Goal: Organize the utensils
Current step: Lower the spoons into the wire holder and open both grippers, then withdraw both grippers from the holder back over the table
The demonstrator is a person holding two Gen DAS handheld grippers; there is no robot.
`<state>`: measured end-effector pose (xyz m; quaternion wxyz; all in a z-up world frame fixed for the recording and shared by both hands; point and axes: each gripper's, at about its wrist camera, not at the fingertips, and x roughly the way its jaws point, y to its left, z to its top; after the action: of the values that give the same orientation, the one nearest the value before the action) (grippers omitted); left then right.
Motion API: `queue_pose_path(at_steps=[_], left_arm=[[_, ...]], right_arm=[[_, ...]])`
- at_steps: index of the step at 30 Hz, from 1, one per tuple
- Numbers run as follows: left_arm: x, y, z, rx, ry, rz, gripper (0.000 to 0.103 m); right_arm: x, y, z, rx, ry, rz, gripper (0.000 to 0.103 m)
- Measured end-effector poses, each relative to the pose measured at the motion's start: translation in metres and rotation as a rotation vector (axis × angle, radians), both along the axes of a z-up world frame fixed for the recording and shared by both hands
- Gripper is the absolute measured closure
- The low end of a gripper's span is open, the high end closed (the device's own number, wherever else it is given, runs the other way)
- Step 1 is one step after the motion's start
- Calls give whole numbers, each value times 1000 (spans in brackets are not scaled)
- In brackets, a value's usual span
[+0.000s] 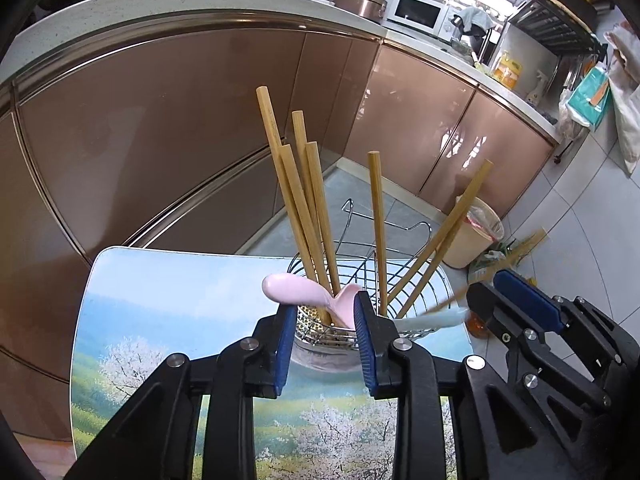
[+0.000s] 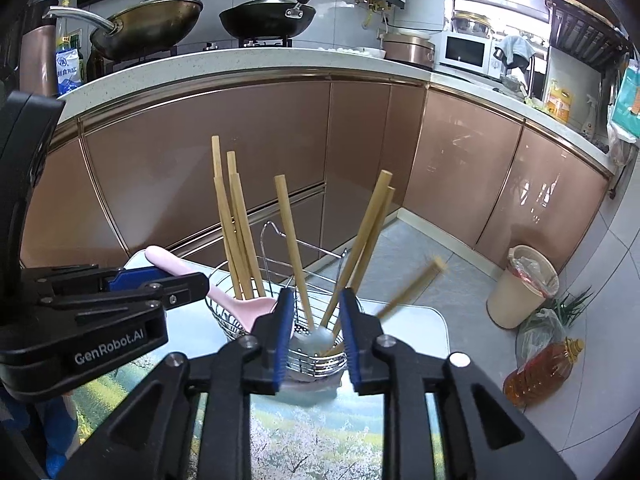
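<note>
Home kitchen: woks (image 2: 266, 16) on stove, microwave (image 2: 466, 53), cabinets (image 2: 224, 152).

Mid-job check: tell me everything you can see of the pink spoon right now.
The pink spoon looks like smooth matte plastic or ceramic, pale pink, in one piece. Its bowl end sits down inside the left compartment of the wire holder, beside the leaning wooden chopsticks. Its rounded handle tilts out over the rim to the left, above the table. The left gripper is open just in front of it, jaws apart, not clamping it; actual contact is unclear.

shiny wire caddy (image 1: 360, 264), wooden chopsticks (image 1: 298, 200) (matt)
</note>
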<state>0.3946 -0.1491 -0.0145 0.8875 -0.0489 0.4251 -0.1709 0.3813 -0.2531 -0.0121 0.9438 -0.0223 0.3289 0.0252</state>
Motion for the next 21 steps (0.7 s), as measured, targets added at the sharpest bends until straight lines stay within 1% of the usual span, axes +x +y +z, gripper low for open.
queue_pose_path(at_steps=[6,9,10,12,14,18,21], left_arm=[[-7,8,4,-7,-12,14,73],[-12,10,8,-7,-28,15,67],[-13,10,9,-7,-32,15,67],[-16,12,11,-10,-38,13,67],[-19,12,12,-11,-41,12,66],[-31,15,16,-22,-53,11,63],[-43,17,20,-12,-85,16,59]], right_arm=[[-10,0,6,6,-20,-1,79],[-15,0,12,7,-34,2,79],[-17,1,14,8,-38,3,79],[-22,3,17,8,-47,6,77],[-27,5,20,7,-56,9,72],[-40,6,25,12,-75,9,70],[-49,7,27,15,-84,7,69]])
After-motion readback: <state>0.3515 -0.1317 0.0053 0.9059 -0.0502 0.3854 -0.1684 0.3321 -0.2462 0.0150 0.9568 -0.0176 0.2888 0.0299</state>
